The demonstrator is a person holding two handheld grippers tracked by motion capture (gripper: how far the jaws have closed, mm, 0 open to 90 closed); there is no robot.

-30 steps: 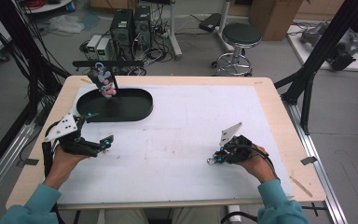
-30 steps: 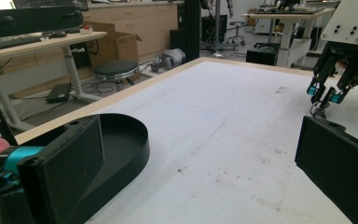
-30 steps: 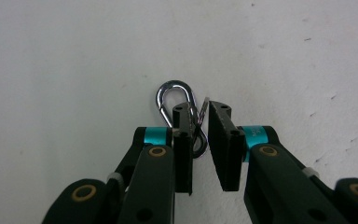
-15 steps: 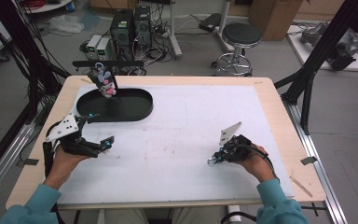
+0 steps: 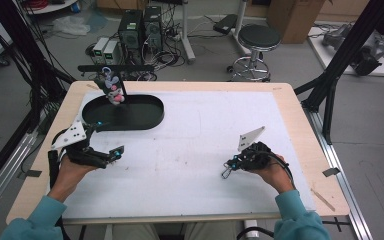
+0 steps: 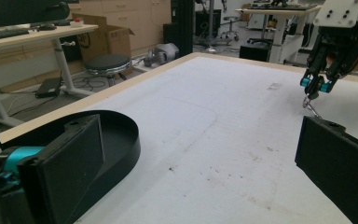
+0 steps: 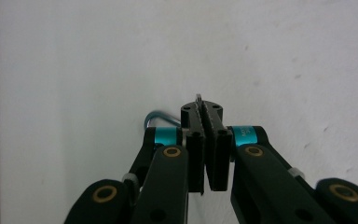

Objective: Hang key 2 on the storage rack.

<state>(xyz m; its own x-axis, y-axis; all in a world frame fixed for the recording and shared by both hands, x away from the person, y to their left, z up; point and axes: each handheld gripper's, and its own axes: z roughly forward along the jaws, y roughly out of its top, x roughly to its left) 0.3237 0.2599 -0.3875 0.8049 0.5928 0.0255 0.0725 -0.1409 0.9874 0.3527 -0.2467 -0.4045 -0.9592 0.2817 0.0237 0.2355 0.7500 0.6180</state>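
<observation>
My right gripper (image 7: 204, 109) is shut on a small silvery metal clip (image 7: 156, 119); a thin edge of the clip pokes out between the pressed pads and its loop curves out to the left. In the high view this gripper (image 5: 231, 165) rests low over the white mat at the right, the clip (image 5: 224, 174) touching the mat. In the left gripper view it appears far off (image 6: 318, 86) with the clip (image 6: 311, 104) hanging from it. My left gripper (image 5: 109, 139) stands open at the left, nothing between its wide-apart jaws (image 6: 200, 163).
A black oval tray (image 5: 150, 117) lies at the back left, its rim (image 6: 126, 140) close to my left jaw. Behind it a black stand holds a small pink and grey plush toy (image 5: 112, 89). The white mat (image 5: 195, 130) covers most of the wooden table.
</observation>
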